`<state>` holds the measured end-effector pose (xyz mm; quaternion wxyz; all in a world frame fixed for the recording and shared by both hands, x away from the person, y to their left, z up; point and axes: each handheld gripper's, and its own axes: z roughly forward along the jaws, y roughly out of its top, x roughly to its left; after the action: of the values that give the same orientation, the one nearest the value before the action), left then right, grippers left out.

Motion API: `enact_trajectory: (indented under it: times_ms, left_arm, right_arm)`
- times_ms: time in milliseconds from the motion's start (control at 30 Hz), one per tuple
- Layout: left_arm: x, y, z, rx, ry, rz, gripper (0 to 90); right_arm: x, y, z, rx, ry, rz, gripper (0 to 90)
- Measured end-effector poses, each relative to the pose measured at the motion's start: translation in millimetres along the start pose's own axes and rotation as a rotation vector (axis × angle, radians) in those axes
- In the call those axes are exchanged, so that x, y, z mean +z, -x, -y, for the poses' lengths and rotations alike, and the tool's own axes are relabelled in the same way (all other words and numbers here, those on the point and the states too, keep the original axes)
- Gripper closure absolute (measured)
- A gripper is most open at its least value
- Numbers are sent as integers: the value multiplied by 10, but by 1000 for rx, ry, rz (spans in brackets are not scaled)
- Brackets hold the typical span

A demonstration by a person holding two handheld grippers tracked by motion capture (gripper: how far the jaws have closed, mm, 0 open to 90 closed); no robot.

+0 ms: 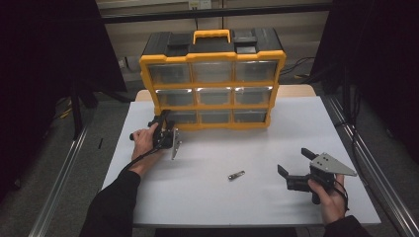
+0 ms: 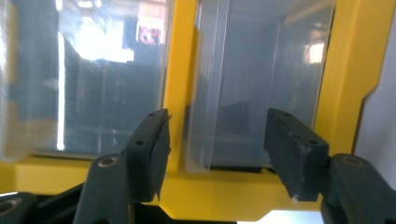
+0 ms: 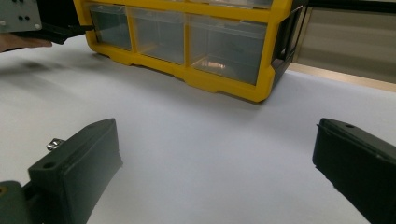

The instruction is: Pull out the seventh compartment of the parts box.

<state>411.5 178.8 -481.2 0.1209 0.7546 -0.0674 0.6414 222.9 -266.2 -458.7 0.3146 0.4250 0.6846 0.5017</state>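
Looking down from the high view, I have my left gripper (image 1: 164, 129) at the bottom-left drawer (image 1: 174, 117) of the yellow organizer (image 1: 213, 85); my right gripper (image 1: 296, 165) rests open, well apart. Its own view shows the drawer front (image 2: 252, 88) straight ahead between half-parted jaws, nothing pinched. The right gripper view shows wide-open jaws over bare table (image 3: 210, 140).

A white table (image 1: 247, 148) carries everything, its pale wooden edge showing at the far side beyond the white sheet. Toward twelve o'clock on it stands a yellow and black drawer cabinet (image 1: 213, 79), its three rows of clear drawers facing the person and its base resting flat on the white surface. A small metal piece (image 1: 236, 175) lies alone on the bare sheet at about six o'clock from the cabinet, well apart from it.
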Motion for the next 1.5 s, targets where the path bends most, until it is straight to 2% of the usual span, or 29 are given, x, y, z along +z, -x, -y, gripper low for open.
enact_trajectory:
  times_ms: [33, 67, 100, 133, 200, 233, 267, 300, 433, 467, 567, 600, 633, 733, 767, 800, 867, 900, 967, 1067, 1100, 1133, 1167, 1200, 1233, 1300, 1433, 1467, 1500]
  left_arm:
    - [5, -4, 3, 27, -7, -26, 428]
    - [5, -4, 3, 27, -7, -26, 427]
    - [-22, -25, 1, 70, -38, -13, 447]
    - [-4, -2, 11, 24, -8, -17, 458]
    - [1, -5, 12, 23, 1, -30, 492]
    - [-19, -37, 7, 60, -22, -17, 500]
    - [-19, -37, 7, 60, -22, -17, 506]
    - [-30, -52, 3, 88, -37, -14, 530]
    - [-21, -47, 5, 60, -8, -33, 565]
    - [-40, -58, 2, 80, -40, -11, 565]
    - [-22, -42, 7, 91, -33, -16, 594]
    - [-5, -43, 17, 80, -30, -3, 590]
    - [1, -56, 16, 97, -31, 14, 595]
    - [2, -10, 18, 82, -34, -6, 587]
    - [1, -38, 8, 141, -44, 2, 597]
    - [7, -47, 6, 161, -47, 16, 597]
    - [-3, -51, 9, 145, -59, 11, 629]
    - [3, -47, 14, 140, -36, -16, 664]
    - [4, -42, 12, 157, -42, -24, 679]
    - [16, -32, 19, 139, -35, -14, 701]
    - [3, -60, 15, 173, -56, 1, 701]
    - [31, -16, 38, 100, -8, -17, 722]
    - [31, -16, 38, 100, -8, -17, 728]
    - [22, -30, 24, 133, -25, -25, 728]
    - [-13, -88, 1, 209, -87, -12, 743]
    - [15, -75, 10, 162, -40, -24, 769]
    - [32, -36, 11, 133, -31, -30, 781]
    - [-4, -77, -13, 181, -89, -10, 781]
    - [18, -24, 16, 111, -50, -31, 781]
  right_arm:
    - [1, 0, 0, 1, 0, 2, 6]
    - [2, 0, 1, -1, 0, 1, 6]
    - [1, -1, 1, -1, -1, 0, 5]
    - [1, -1, 0, -2, 0, 1, 6]
    - [2, 0, 1, 0, -1, 2, 6]
    - [0, 0, 1, 1, 0, 1, 6]
    - [0, 0, 1, 1, 0, 1, 6]
    - [-3, 0, 0, -1, -2, -2, 6]
    - [-2, 1, 0, 0, -1, -1, 6]
    - [-2, 1, 0, 0, -1, -1, 6]
    - [-1, 1, 0, -1, 0, -1, 6]
    - [-1, 1, 0, 0, -1, -1, 6]
    - [-2, 1, 0, 0, -1, -1, 6]
    - [1, 1, 1, 0, 0, 2, 5]
    - [4, 0, 1, 0, -1, 0, 6]
    - [4, 0, 1, 0, -1, 0, 6]
    - [2, -3, -1, -1, -3, 1, 6]
    - [2, -3, -1, 1, -4, 1, 6]
    - [5, -1, -1, 0, -1, 0, 6]
    - [5, -2, 0, -1, -2, 0, 5]
    - [4, -3, 0, 1, -3, 1, 6]
    - [4, -3, -1, 2, -3, 1, 6]
    - [4, -3, -1, 2, -3, 1, 6]
    - [6, -2, -1, 0, -1, -1, 5]
    - [9, -2, -1, -2, -1, -3, 6]
    - [11, -4, -2, -1, -2, -4, 6]
    - [13, -5, -2, -3, -1, -5, 6]
    - [12, -4, -3, -4, -1, -5, 5]
    - [11, -5, -3, -4, 0, -5, 6]
